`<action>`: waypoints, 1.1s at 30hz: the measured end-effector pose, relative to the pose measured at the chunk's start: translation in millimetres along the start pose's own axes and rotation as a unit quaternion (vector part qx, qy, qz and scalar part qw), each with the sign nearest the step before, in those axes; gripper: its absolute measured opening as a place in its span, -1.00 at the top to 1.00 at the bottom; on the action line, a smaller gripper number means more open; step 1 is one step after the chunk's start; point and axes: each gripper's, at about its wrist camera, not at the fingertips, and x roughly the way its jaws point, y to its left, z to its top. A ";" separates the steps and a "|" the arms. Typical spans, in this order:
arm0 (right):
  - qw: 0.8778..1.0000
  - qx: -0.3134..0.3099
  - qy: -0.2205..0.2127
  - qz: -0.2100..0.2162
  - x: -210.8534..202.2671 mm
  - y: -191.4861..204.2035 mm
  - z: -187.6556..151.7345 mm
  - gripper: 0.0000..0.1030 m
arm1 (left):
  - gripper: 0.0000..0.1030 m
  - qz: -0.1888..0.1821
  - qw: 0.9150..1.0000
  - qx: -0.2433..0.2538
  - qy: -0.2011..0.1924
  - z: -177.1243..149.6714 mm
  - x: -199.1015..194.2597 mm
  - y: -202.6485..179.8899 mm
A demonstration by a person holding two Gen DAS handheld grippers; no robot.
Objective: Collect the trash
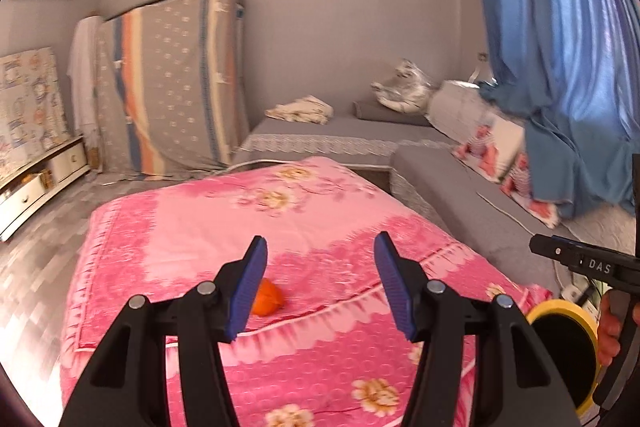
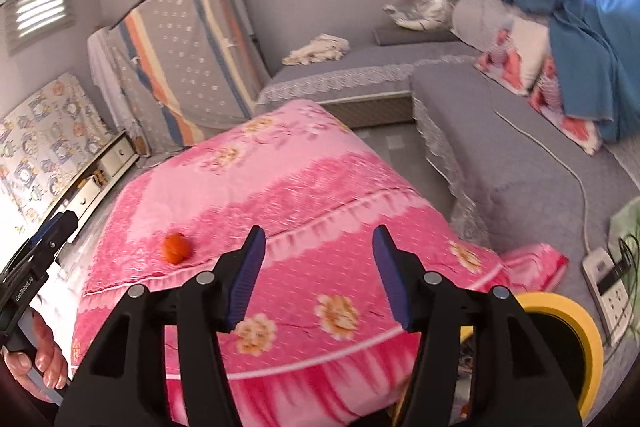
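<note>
Above a pink floral quilt (image 1: 248,219): left gripper (image 1: 320,283) and right gripper (image 2: 318,275), both spread, empty. Small crumpled orange scrap (image 2: 175,247) lying on quilt, beside left gripper's blue pad (image 1: 248,287).

Both wrist views look forward and slightly downward along their own blue-padded fingers, from close above the near end of a pink floral quilt (image 1: 280,211) (image 2: 320,195). Each faces the grey corner sofa (image 1: 460,187) (image 2: 500,131); the right view is tilted.
</note>
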 end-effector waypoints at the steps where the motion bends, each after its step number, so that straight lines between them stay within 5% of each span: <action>1: 1.000 -0.004 -0.002 0.006 0.5 6.2 1.2 -0.05 | -0.03 0.006 1.000 -0.003 -0.004 0.3 -3.9 4.0; 17: 0.994 -0.066 -0.053 0.066 -11.3 95.5 13.6 -0.34 | -0.32 0.065 0.996 -0.037 -0.049 -1.9 -63.5 52.1; 26: 0.992 -0.085 -0.055 0.072 -14.1 111.4 4.4 -0.35 | -0.35 0.083 0.994 -0.050 -0.053 -12.1 -76.2 61.0; 33: 0.992 -0.094 -0.055 0.066 -10.7 116.5 -13.0 -0.50 | -0.56 0.097 0.993 -0.049 -0.053 -25.0 -81.6 57.6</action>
